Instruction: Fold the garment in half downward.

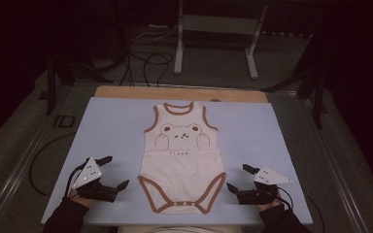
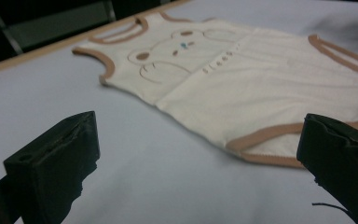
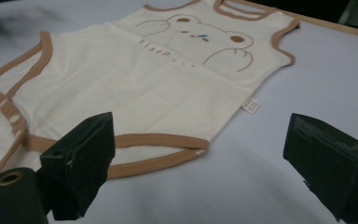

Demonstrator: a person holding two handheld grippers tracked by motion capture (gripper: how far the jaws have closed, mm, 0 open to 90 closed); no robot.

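Bodysuit (image 1: pixel 182 160): a cream baby one with brown trim and a bear face printed on the chest lies flat and face up in the middle of the pale blue bench (image 1: pixel 111 126), neck opening toward the far edge and snap crotch toward the person. The left gripper (image 1: pixel 115 172) sits just beside the garment's lower left leg opening, jaws spread wide with nothing between them; in the left gripper view the brown-edged leg hem lies just ahead of its jaws on bare bench surface. The right gripper (image 1: pixel 235 177) rests near the lower right leg opening, jaws likewise apart and empty; in the right gripper view the bodysuit (image 3: pixel 158 79) stretches ahead with a small white label (image 3: pixel 251 105) sticking out at its side seam. Neither gripper touches the cloth.
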